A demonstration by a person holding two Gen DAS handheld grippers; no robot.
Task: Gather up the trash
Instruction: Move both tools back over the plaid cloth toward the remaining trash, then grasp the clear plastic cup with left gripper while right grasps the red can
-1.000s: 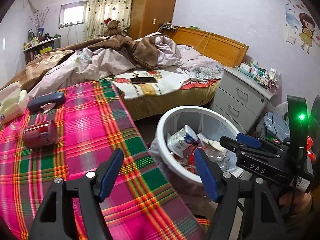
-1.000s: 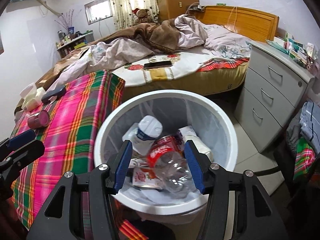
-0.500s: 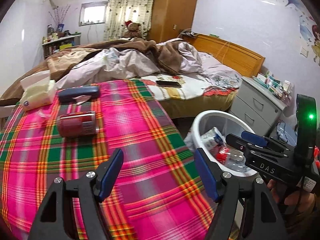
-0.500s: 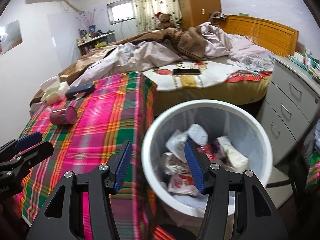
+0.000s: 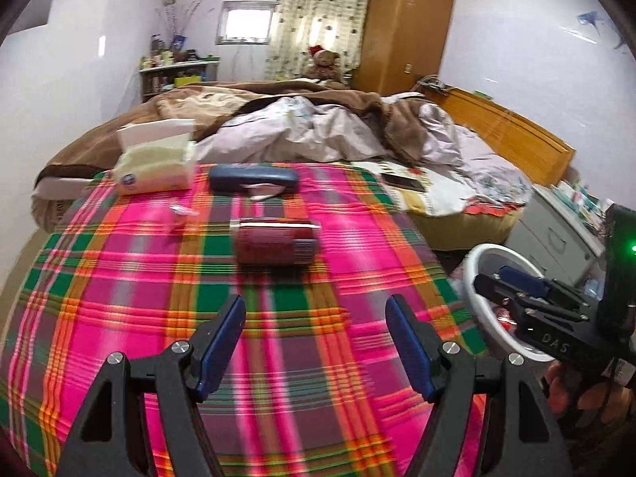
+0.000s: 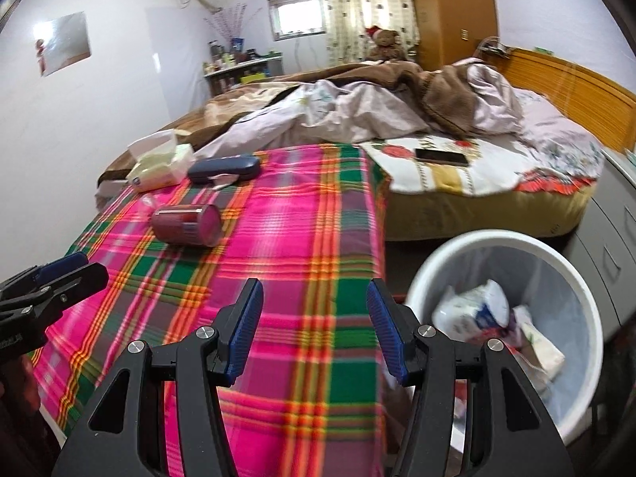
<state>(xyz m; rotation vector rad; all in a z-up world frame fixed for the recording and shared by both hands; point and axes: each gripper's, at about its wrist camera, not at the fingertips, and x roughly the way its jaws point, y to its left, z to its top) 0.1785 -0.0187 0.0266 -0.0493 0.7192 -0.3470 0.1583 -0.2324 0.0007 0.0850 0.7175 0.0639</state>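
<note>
A dark red can [image 5: 275,245] [image 6: 187,225] lies on its side on the pink plaid cloth [image 5: 167,318] [image 6: 302,234]. My left gripper [image 5: 316,338] stands open over the cloth, short of the can, nothing between its blue pads. Open too and holding nothing, my right gripper [image 6: 314,326] hovers over the cloth's right part. The white bin [image 6: 497,246] [image 5: 475,278] with several pieces of trash inside stands on the floor to the right. A small clear wrapper [image 5: 179,212] lies left of the can. Each gripper shows at the other view's edge: the left gripper [image 6: 47,278] and the right gripper [image 5: 528,298].
A tissue pack [image 5: 153,167] and a blue case [image 5: 254,178] lie at the cloth's far edge. Behind is an unmade bed [image 6: 357,111] with a phone [image 6: 441,156] on it. Grey drawers [image 5: 556,230] stand right of the bin.
Both grippers have swung left, away from the bin and over the plaid cloth. The can has come from the far left to ahead of my left gripper. Jaws unchanged.
</note>
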